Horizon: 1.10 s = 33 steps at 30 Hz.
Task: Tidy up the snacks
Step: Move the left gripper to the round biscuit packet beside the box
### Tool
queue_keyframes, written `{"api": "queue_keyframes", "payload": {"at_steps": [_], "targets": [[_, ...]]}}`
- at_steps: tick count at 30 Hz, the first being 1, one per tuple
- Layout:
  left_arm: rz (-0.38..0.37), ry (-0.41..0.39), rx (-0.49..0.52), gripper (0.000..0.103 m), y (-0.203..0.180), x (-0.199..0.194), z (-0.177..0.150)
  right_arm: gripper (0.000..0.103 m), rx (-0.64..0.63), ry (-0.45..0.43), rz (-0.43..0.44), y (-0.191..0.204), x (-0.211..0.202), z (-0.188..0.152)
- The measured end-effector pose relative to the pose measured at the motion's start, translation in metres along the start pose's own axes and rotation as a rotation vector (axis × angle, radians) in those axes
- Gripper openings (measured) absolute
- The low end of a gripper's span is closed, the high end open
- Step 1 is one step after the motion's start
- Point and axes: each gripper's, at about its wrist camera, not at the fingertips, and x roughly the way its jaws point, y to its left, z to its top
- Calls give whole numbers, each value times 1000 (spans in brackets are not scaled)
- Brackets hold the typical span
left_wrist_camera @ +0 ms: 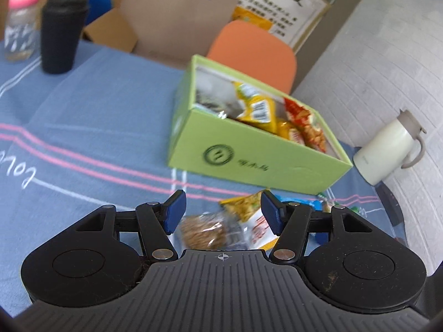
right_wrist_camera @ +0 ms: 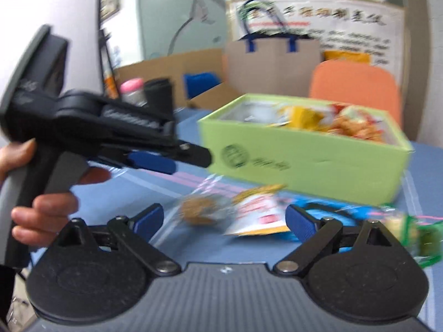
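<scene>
Snacks (left_wrist_camera: 243, 221) lie loose on the blue-clothed desk (left_wrist_camera: 91, 138) just in front of the green box (left_wrist_camera: 249, 157), which already holds yellow and red packets (left_wrist_camera: 260, 108). In the left wrist view, the left gripper (left_wrist_camera: 223, 211) hovers above a clear-wrapped brown cookie (left_wrist_camera: 203, 231) and a yellow-and-white packet in front of the box, its jaws apart and pressing on nothing. A black cup (left_wrist_camera: 59, 33) stands well behind the box to the left, a white jug (left_wrist_camera: 387, 152) just beside its right corner.

In the right wrist view, the right gripper (right_wrist_camera: 224, 218) has its jaws wide apart over the same loose packets (right_wrist_camera: 257, 215) before the box (right_wrist_camera: 304, 163). A hand (right_wrist_camera: 41, 193) holds the left gripper (right_wrist_camera: 166, 163) to the box's left.
</scene>
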Motion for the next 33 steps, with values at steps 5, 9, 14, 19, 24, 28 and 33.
{"api": "queue_keyframes", "payload": {"at_steps": [5,9,14,19,24,28,33], "targets": [[-49,51,-71,37,28,-1,2,94,-30,30,35,18,33,9],[-31,28,-92,39,47,-12,2,94,-110,51,83,12,62,26],[-11,-10,-142,45,71,-26,-1,94,-127,148,199,-4,101,42],[-2,-10,-172,47,80,-25,-2,94,-38,203,247,-10,112,37],[-38,-1,-157,48,76,-21,-2,94,-31,183,178,4,82,20],[-79,23,-151,48,67,-18,-8,94,-21,147,109,16,60,3],[-136,116,-160,48,48,8,-8,94,17,123,11,17,65,4]]}}
